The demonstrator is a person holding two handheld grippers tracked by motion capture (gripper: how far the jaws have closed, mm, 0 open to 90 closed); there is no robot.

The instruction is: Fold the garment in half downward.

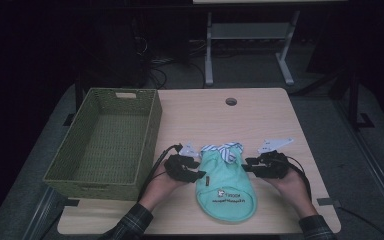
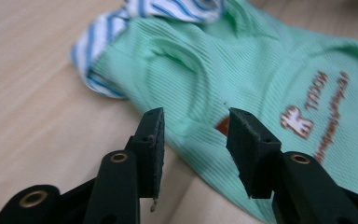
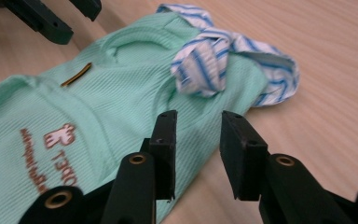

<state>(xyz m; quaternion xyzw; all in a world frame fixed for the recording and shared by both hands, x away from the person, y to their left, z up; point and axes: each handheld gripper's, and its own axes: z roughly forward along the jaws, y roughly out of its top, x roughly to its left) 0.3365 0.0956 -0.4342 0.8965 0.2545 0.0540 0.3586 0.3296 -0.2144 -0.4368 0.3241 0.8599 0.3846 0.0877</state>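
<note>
The small green garment (image 1: 225,187) lies flat on the counter (image 1: 260,115) between both hands, beside the woven basket (image 1: 107,142). The left gripper (image 2: 195,135) and right gripper (image 3: 198,135) have their fingers parted, holding nothing — a shallow pinch could catch one layer only, so the fold slumps open

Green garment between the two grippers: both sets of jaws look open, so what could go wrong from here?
1. The green garment lies loose on the table; neither the left gripper nor the right gripper presses on it, so a re-grip might catch only one layer.
2. The striped collar sits bunched and could unfold when lifted.
3. The basket stands apart at the left, so the carry may snag its rim.
</note>
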